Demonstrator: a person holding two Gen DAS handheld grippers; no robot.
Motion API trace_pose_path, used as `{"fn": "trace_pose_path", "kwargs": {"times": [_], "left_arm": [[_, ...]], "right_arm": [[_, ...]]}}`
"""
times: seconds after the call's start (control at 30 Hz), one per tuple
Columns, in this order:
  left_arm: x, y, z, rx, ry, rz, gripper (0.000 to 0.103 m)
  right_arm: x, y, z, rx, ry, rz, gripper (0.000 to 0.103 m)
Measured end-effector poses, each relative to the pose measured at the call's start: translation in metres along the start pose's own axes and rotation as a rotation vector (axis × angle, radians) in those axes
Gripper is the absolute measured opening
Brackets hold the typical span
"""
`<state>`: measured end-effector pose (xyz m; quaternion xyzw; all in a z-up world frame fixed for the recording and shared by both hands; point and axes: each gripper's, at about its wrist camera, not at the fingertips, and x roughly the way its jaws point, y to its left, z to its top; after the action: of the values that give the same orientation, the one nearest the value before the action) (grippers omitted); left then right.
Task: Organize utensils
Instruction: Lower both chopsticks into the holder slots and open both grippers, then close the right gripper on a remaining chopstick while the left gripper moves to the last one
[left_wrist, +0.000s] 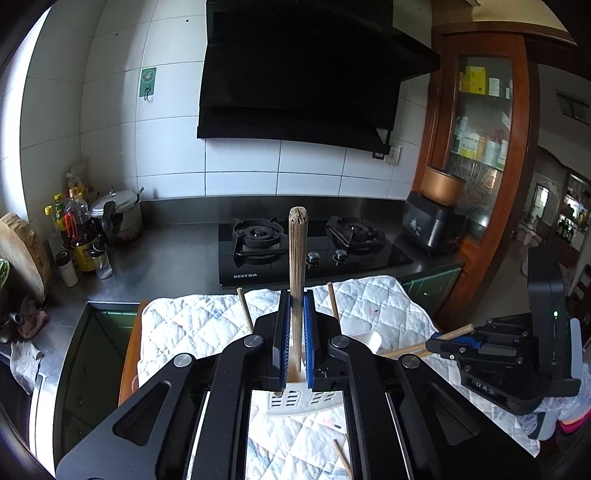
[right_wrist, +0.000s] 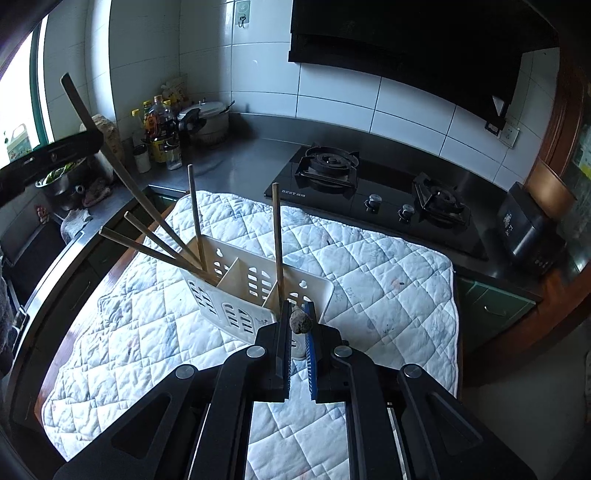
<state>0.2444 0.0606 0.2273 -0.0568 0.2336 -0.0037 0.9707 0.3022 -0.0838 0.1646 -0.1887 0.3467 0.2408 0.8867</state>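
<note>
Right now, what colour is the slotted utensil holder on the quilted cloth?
Off-white, cream inside, seen best in the right wrist view: the utensil holder on the quilted cloth.

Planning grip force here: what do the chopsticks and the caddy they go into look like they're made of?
Chopstick in the left tool: probably bamboo or wood, matte tan, with a fibrous, rough cut end. Caddy: looks like moulded plastic, smooth cream-white, thin walls with punched slots and dividers. Both seem rigid and light, though that is only a guess from looks.
</note>
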Motion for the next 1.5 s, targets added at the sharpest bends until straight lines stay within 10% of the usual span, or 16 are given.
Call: {"fn": "trace_pose_path", "kwargs": {"times": [0.53,1.07,1.17,1.5], "left_arm": [[0.057,0.018,-0.021,-0.040,0.147,-0.010,0.008],[-0.008,0.021,-0.061,-0.062,0.089,-0.019,0.010],[-0.022,0.023,-0.083,-0.074,0.086,-0.011,0.042],[-0.045,0.028,-0.170,-0.079,0.141,0.036,0.055]], "right_arm": [[0.001,-0.007,-0.001,0.038,-0.044,0.005,0.016],[-0.040,0.036,-0.092,0.031,-0.169,-0.002,0.027],[-0.033,0.051,-0.123,0.031,-0.143,0.013,0.027],[0.004,0.087,-0.211,0.077,-0.036,0.049,0.027]]}}
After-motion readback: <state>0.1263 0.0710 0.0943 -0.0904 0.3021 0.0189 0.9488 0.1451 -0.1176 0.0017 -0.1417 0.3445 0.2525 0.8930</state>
